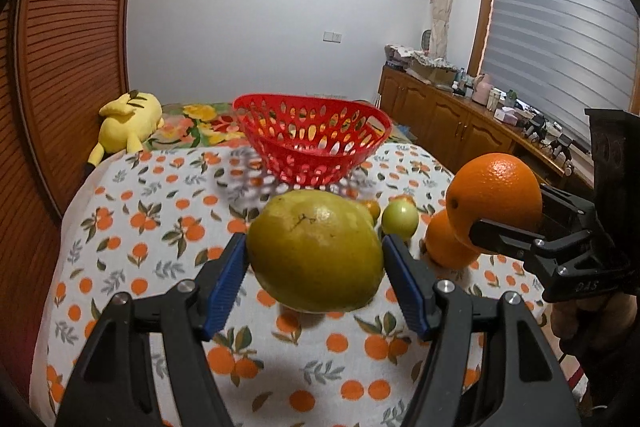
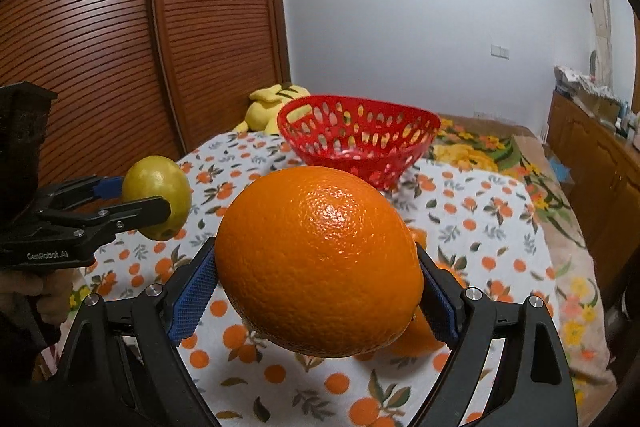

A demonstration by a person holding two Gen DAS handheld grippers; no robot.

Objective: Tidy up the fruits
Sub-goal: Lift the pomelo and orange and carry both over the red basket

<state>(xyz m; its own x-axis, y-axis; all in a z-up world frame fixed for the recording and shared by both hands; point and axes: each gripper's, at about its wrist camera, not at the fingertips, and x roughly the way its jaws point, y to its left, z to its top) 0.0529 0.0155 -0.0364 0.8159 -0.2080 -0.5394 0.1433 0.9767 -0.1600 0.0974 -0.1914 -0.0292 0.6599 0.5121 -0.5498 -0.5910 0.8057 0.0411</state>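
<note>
My left gripper (image 1: 314,259) is shut on a yellow-green lemon (image 1: 316,251) and holds it above the cloth; both show in the right wrist view, gripper (image 2: 136,201), lemon (image 2: 158,197). My right gripper (image 2: 318,271) is shut on a large orange (image 2: 320,273), held in the air, and shows at the right of the left wrist view (image 1: 480,227) with the orange (image 1: 494,199). An empty red basket (image 1: 312,143) stands beyond both, also seen in the right wrist view (image 2: 358,139). On the table lie a second orange (image 1: 444,243), a small green fruit (image 1: 400,219) and a small orange fruit (image 1: 373,209).
The table has an orange-print cloth (image 1: 160,227). A yellow plush toy (image 1: 128,119) lies on the bed behind. A slatted wooden wardrobe (image 2: 120,47) stands at the left, wooden cabinets (image 1: 460,119) with clutter at the right.
</note>
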